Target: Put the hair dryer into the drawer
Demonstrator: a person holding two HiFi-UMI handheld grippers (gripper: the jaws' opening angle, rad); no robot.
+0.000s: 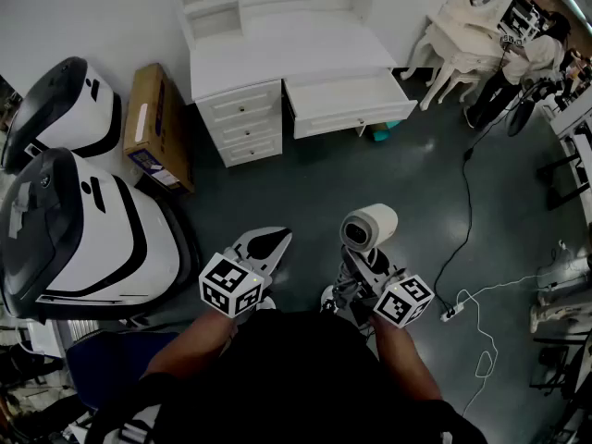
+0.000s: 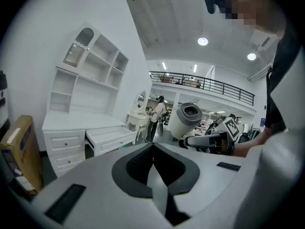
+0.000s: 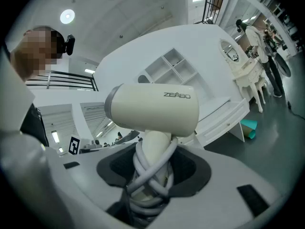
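Right gripper is clamped on the handle of the cream hair dryer, its jaws standing wide around the handle and the grey cord wound about it. The dryer's barrel lies crosswise above the jaws, with lettering on its side. From the head view the dryer sits upright in front of the right gripper, above the dark floor and well short of the furniture. Left gripper holds nothing: its two jaws curve inward and their tips meet, leaving only a leaf-shaped gap between the dark pads. In the head view it hovers just beside the right one, at about the same reach. Ahead stands a white dressing table with shelves above its top. The drawer under the right part of the table is pulled out and shows a bare white inside. To its left is a stack of three small closed drawers. A cardboard box leans beside the table on the left, near two large white and black machines. A teal object lies on the floor under the open drawer. A white cable with a power strip lies on the floor at the right, and a person stands far off by white chairs.
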